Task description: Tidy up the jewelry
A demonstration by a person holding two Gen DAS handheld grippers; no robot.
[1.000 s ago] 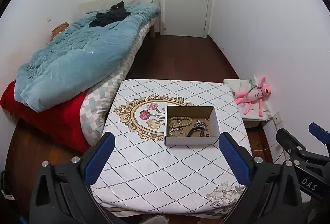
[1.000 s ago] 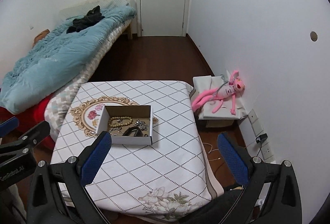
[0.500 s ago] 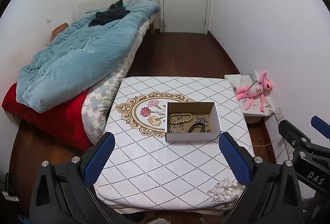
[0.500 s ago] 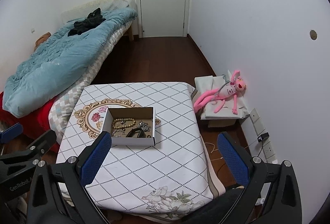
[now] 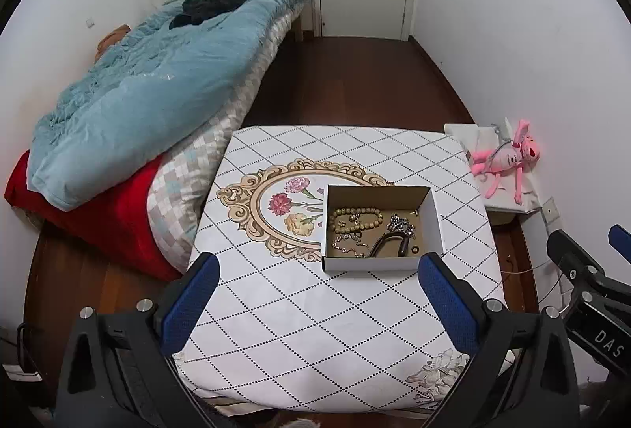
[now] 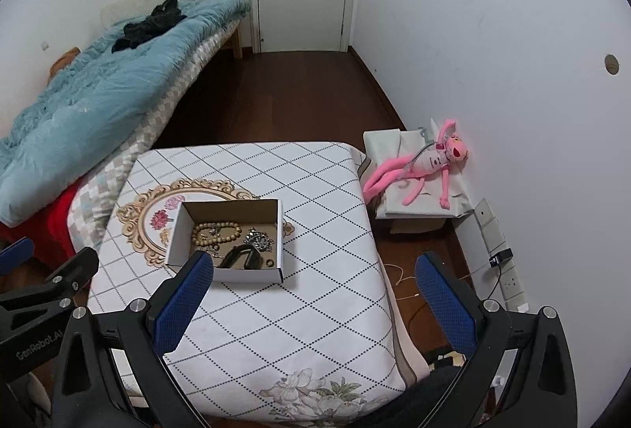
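Bed (image 5: 150, 105) left of table (image 5: 315, 329); pink plush (image 6: 430, 164) right.

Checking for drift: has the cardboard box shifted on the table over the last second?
No. The cardboard box still overlaps the right side of the floral medallion; only the camera moved.

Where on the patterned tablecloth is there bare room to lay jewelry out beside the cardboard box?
Bare cloth runs between the open cardboard box and the near table edge, in front of the open left gripper, and right of the box toward the pink plush toy. The box is crowded: wooden bead bracelet, silver chain, black clip.
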